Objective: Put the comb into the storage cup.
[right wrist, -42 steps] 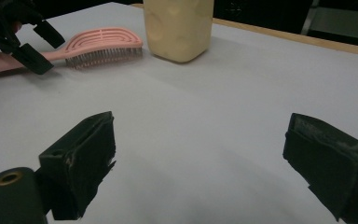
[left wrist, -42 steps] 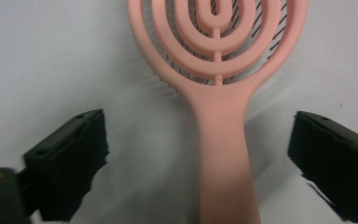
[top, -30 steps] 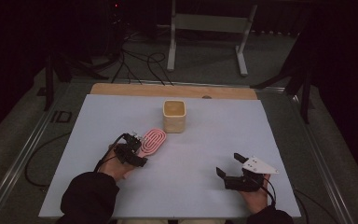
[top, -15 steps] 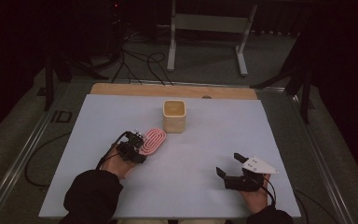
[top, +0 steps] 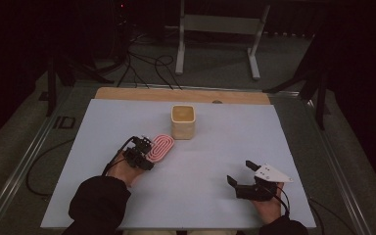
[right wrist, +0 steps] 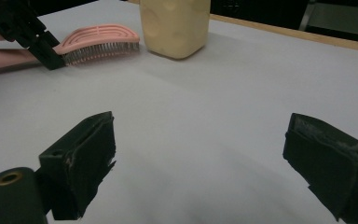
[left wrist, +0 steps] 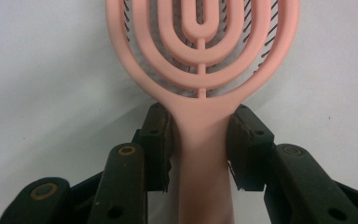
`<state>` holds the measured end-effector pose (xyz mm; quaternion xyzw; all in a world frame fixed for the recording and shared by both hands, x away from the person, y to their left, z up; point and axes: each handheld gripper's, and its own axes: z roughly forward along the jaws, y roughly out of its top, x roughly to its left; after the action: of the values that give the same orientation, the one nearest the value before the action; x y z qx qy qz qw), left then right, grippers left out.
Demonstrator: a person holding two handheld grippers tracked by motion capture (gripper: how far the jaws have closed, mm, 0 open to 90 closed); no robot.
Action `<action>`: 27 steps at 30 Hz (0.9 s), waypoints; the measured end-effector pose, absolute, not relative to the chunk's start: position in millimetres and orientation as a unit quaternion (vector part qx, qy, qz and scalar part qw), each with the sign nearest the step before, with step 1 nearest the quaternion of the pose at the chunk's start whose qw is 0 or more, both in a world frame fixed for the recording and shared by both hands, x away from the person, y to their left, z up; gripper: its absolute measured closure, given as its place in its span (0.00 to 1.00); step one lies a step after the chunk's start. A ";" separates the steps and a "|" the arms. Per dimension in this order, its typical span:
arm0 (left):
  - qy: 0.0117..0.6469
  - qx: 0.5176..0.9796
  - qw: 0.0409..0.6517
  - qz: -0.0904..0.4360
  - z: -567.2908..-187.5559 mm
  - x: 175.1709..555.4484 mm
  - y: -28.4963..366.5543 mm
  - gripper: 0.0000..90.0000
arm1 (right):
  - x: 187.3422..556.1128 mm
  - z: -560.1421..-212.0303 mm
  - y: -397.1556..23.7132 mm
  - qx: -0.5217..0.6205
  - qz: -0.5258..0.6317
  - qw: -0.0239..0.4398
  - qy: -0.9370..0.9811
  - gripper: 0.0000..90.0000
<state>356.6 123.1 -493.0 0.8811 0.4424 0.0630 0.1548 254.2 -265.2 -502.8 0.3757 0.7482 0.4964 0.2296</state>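
— Any writing to read?

— Only faint marks on the floor left of the tabletop (top: 274,132), too blurred to make out. The brush and cup carry no label I can see.

— How many things are on it?

— Two: one pink hairbrush (top: 160,147) and one cream cup (top: 182,121), near each other at the middle, the brush head just left of the cup, apart from it.

— And the grippers?

— The left hand-held gripper (left wrist: 200,140) is clamped on the brush's neck, one jaw on each side, bristles facing down. The right hand-held gripper (right wrist: 200,172) has its jaws spread wide over bare surface, holding nothing.

— Free room?

— Plenty: the white sheet lies open between the right gripper and the cup, and out to the right and far edges.
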 end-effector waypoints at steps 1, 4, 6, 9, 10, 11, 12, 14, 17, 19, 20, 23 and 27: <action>0.442 0.882 0.154 0.063 -492.9 356.7 122.9 0.71 | 254.2 -502.8 -265.4 0.376 0.497 0.229 0.748 0.10; 0.439 0.883 0.151 0.061 -492.4 357.4 122.9 0.72 | 254.3 -502.9 -265.3 0.376 0.496 0.229 0.748 0.10; 0.438 0.884 0.151 0.060 -492.2 357.7 123.5 0.74 | 254.3 -502.8 -265.4 0.376 0.496 0.228 0.748 0.10; 0.437 0.885 0.149 0.061 -491.7 357.9 124.1 0.76 | 254.5 -502.9 -265.7 0.378 0.495 0.229 0.748 0.10; 0.437 0.885 0.150 0.061 -491.8 357.7 124.0 0.76 | 254.8 -503.0 -266.0 0.378 0.495 0.230 0.747 0.10; 0.436 0.885 0.149 0.062 -491.7 357.4 123.9 0.77 | 254.9 -503.0 -266.1 0.378 0.495 0.230 0.748 0.10; 0.436 0.885 0.149 0.064 -491.7 356.9 123.6 0.77 | 254.9 -503.0 -266.3 0.378 0.495 0.230 0.748 0.10; 0.433 0.887 0.148 0.068 -491.6 355.9 123.1 0.78 | 254.8 -503.0 -266.3 0.379 0.495 0.230 0.747 0.10; 0.430 0.888 0.147 0.070 -491.1 354.3 122.7 0.78 | 254.9 -503.1 -266.2 0.379 0.495 0.230 0.748 0.10; 0.429 0.888 0.150 0.067 -491.0 353.1 122.8 0.78 | 254.9 -503.1 -266.4 0.379 0.495 0.230 0.748 0.10; 0.430 0.888 0.152 0.068 -490.8 352.7 122.9 0.78 | 254.9 -503.1 -266.3 0.379 0.495 0.229 0.747 0.10; 0.430 0.886 0.161 0.069 -488.5 352.0 125.0 0.78 | 254.9 -503.1 -266.5 0.379 0.495 0.230 0.747 0.10; 0.432 0.882 0.173 0.072 -483.9 350.4 129.3 0.78 | 254.9 -503.2 -266.4 0.379 0.494 0.230 0.748 0.10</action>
<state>350.4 129.3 -483.9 0.8822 0.4322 0.0715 0.1728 254.9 -266.4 -503.2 0.3793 0.7477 0.4943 0.2297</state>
